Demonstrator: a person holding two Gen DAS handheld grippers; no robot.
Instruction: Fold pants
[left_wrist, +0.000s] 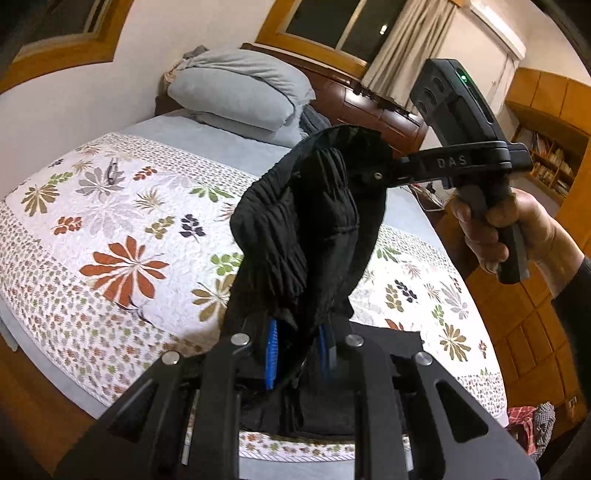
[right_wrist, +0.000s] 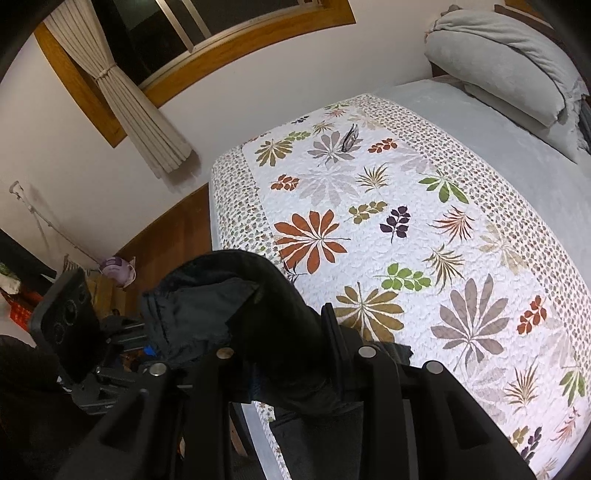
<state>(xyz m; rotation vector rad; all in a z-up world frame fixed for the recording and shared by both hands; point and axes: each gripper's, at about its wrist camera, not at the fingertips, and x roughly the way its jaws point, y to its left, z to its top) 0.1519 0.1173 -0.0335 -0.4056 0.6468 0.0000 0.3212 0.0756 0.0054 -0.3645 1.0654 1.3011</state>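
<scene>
Black pants (left_wrist: 303, 229) with a ribbed elastic waistband hang bunched in the air above the bed. My left gripper (left_wrist: 299, 354) is shut on the waistband between its blue pads (left_wrist: 271, 354). My right gripper (left_wrist: 373, 175), held in a hand at the right of the left wrist view, is shut on the other part of the waistband. In the right wrist view the pants (right_wrist: 243, 306) drape over my right gripper (right_wrist: 291, 365) and hide its fingertips. The left gripper's body (right_wrist: 70, 328) shows at the lower left there.
A bed with a white floral quilt (right_wrist: 388, 236) lies below and ahead. A small dark clip (right_wrist: 350, 138) lies on the quilt. Folded grey bedding (left_wrist: 240, 88) sits at the headboard. Wooden cabinets (left_wrist: 524, 332) stand to the right, and a curtain (right_wrist: 140, 107) hangs at the window.
</scene>
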